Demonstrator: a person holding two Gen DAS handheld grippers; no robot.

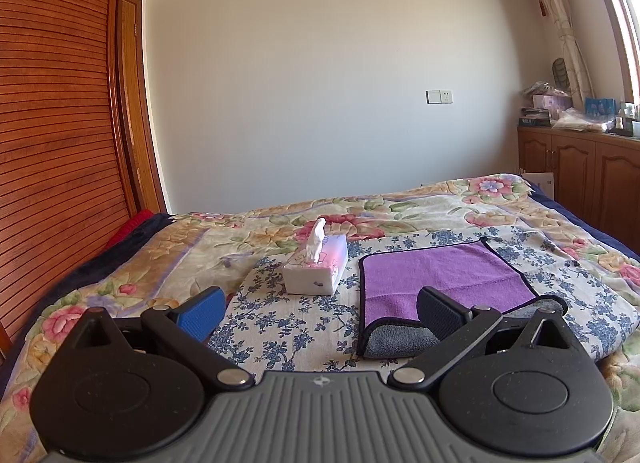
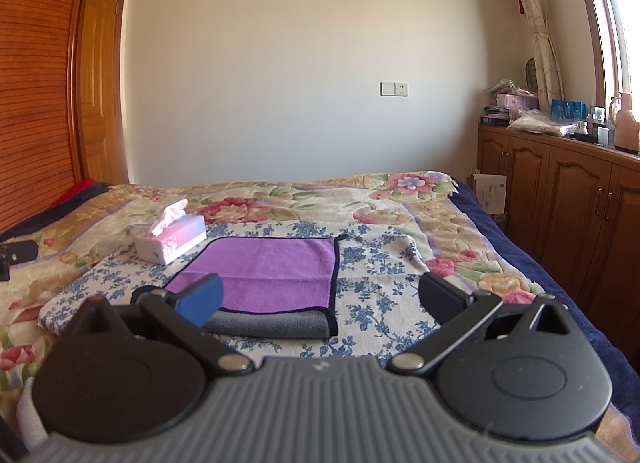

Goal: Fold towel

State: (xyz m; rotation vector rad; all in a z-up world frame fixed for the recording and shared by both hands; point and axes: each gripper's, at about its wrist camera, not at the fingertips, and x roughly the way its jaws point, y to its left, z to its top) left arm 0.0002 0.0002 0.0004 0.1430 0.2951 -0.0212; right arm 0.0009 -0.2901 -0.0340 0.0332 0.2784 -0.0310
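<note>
A purple towel (image 1: 440,275) with a dark border and a grey underside lies flat on the blue-flowered cloth on the bed. Its near edge is turned up so the grey side shows. It also shows in the right wrist view (image 2: 276,271). My left gripper (image 1: 320,311) is open and empty, held above the bed just short of the towel's near left corner. My right gripper (image 2: 320,301) is open and empty, held near the towel's near right corner.
A tissue box (image 1: 316,269) stands on the bed left of the towel; it also shows in the right wrist view (image 2: 172,241). Wooden cabinets (image 2: 560,199) line the right side. A slatted wooden wardrobe (image 1: 52,143) stands at the left.
</note>
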